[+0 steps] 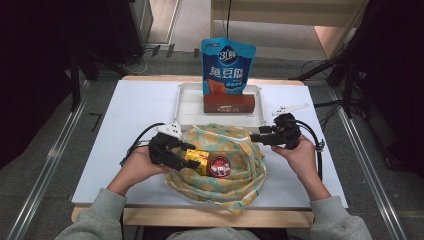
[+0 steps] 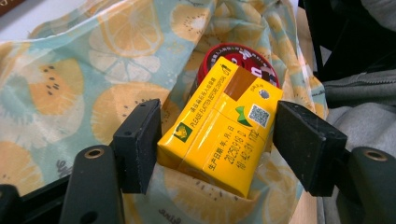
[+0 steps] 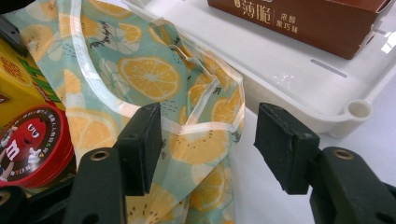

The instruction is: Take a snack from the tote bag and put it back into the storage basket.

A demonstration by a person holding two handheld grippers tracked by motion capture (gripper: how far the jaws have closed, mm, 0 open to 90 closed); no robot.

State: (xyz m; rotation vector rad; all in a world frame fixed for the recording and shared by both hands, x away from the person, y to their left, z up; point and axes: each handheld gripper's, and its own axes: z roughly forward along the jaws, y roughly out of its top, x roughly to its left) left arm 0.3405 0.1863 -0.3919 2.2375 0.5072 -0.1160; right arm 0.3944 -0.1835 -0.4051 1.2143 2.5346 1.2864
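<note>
One yellow carton (image 2: 219, 126) and one red tin (image 1: 219, 166) lie on one fruit-print cloth bag (image 1: 227, 142). Left gripper (image 1: 186, 154) straddles carton, jaws wide, not pressing. Right gripper (image 1: 256, 136) gapes, empty, over bag edge. One white tray (image 1: 186, 107), blue pouch (image 1: 227, 65), brown box (image 1: 229, 103); white tabletop (image 1: 135, 110), dark room.

A yellow carton (image 2: 219, 126) with printed text, a brown patch and a small square code lies tilted in the mouth of a pale green cloth bag (image 1: 235, 165) printed with orange slices, which lies slack on the white desk (image 1: 140, 105). Just behind the carton, touching it, a round red tin (image 2: 233, 53) sits in the bag
</note>
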